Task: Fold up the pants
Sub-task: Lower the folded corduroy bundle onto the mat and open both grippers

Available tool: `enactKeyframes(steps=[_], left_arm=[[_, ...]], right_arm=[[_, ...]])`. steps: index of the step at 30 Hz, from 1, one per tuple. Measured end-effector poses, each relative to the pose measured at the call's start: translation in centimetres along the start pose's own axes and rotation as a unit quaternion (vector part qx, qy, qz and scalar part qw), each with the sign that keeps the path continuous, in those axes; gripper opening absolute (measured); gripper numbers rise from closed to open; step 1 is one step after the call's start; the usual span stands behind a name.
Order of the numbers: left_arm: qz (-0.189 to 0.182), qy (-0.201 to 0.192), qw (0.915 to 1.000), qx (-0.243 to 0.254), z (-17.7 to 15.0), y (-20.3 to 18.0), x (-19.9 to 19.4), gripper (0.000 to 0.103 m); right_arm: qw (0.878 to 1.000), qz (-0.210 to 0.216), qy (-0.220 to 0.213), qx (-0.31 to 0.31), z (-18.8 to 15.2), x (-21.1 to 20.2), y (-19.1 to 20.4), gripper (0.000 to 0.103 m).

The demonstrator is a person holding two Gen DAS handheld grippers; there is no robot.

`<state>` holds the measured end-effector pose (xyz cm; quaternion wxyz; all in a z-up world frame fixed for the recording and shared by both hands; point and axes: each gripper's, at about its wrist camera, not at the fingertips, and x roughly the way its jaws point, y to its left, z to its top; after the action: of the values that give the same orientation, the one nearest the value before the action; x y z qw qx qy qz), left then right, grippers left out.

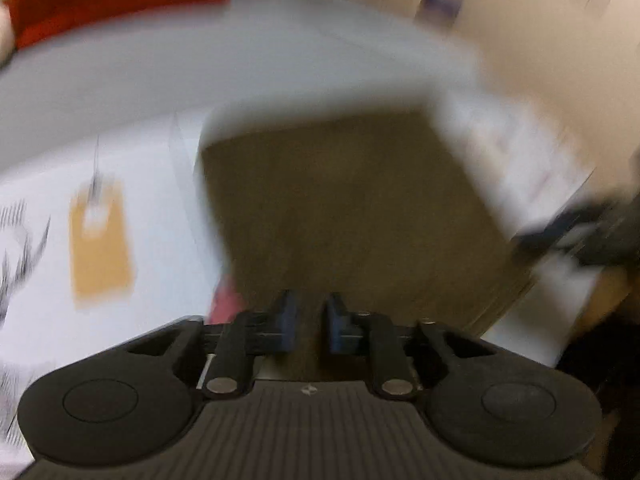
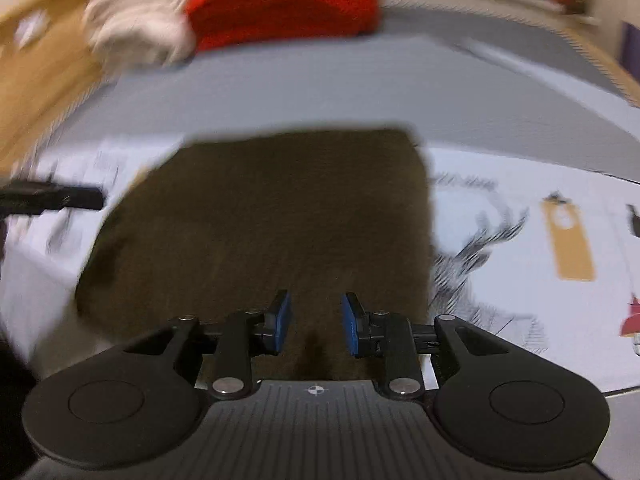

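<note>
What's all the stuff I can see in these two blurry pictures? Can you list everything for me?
pants: one, dark olive-brown, folded flat in the middle of the surface, right in front of both grippers
printed white cloth: one, white with black sketchy marks, spread under the pants
tan tag shape: one, orange-tan, lying flat on or printed on the white cloth beside the pants; too blurred to tell which
grey surface: one, grey-blue, beyond the cloth
red fabric: one, bright red, at the far edge
white fluffy item: one, off-white, next to the red fabric
left gripper: one, black with blue pads, narrow gap, over the pants' near edge
right gripper: one, black with blue pads, open, over the pants' near edge
</note>
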<state>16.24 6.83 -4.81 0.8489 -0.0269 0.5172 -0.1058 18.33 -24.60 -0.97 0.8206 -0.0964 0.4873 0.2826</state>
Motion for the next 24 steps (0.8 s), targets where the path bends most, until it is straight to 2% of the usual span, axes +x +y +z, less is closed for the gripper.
enactKeyframes(steps=[1,2,4,6,8,9,10,11,12,13,15,17,19,21,24], left_arm=[[0.012,0.025,0.9996,0.000,-0.4,0.1,0.9,0.012],[0.014,0.027,0.9995,-0.009,-0.5,0.3,1.0,0.012],[0.006,0.015,0.9994,-0.030,-0.4,0.7,0.3,0.012],[-0.006,-0.013,0.9994,-0.031,-0.4,0.7,-0.8,0.012],[-0.040,-0.043,0.9982,-0.015,-0.4,0.2,-2.0,0.013],[-0.058,-0.041,0.9974,-0.011,-0.5,0.0,-1.9,0.013],[-0.066,-0.027,0.9974,-0.007,-0.7,-0.1,-1.5,0.015],[-0.048,0.002,0.9988,0.006,-1.0,-0.5,-0.5,0.015],[-0.023,0.024,0.9992,0.021,-1.2,-1.0,0.5,0.015],[-0.007,0.035,0.9989,0.032,-1.3,-1.0,0.8,0.015],[-0.005,0.023,0.9994,0.025,-0.7,-1.3,0.4,0.016],[-0.011,-0.007,0.9999,-0.001,-0.1,-0.8,-0.5,0.016],[-0.006,-0.045,0.9987,-0.023,0.8,-0.2,-1.5,0.017],[0.006,-0.080,0.9957,-0.046,1.7,0.0,-2.3,0.019],[0.024,-0.109,0.9912,-0.070,2.9,-0.4,-2.9,0.019]], right_arm=[[0.999,-0.014,0.035,-0.012,-0.5,1.2,0.2,0.031],[0.998,-0.020,0.050,-0.024,-0.9,1.9,0.4,0.035],[0.999,-0.024,0.034,-0.033,-0.5,1.4,0.7,0.035],[1.000,-0.013,0.001,-0.016,0.0,0.4,0.3,0.035],[1.000,0.002,-0.015,-0.003,0.3,-0.2,-0.1,0.035],[1.000,-0.005,-0.005,-0.004,0.5,0.2,-0.3,0.035],[1.000,-0.021,0.018,-0.014,0.4,1.1,-0.2,0.035],[0.998,-0.038,0.050,-0.030,0.1,2.2,-0.3,0.036],[0.996,-0.043,0.060,-0.046,-0.1,2.8,-0.1,0.036],[0.996,-0.045,0.051,-0.056,0.3,2.6,0.2,0.036],[0.999,-0.038,0.000,-0.037,1.5,1.5,0.2,0.036],[0.998,-0.033,-0.048,0.012,2.8,0.5,-0.7,0.041],[0.993,-0.048,-0.086,0.061,4.0,0.2,-1.9,0.046],[0.987,-0.061,-0.108,0.102,5.1,0.4,-3.0,0.046],[0.978,-0.077,-0.130,0.146,6.5,1.1,-4.5,0.046]])
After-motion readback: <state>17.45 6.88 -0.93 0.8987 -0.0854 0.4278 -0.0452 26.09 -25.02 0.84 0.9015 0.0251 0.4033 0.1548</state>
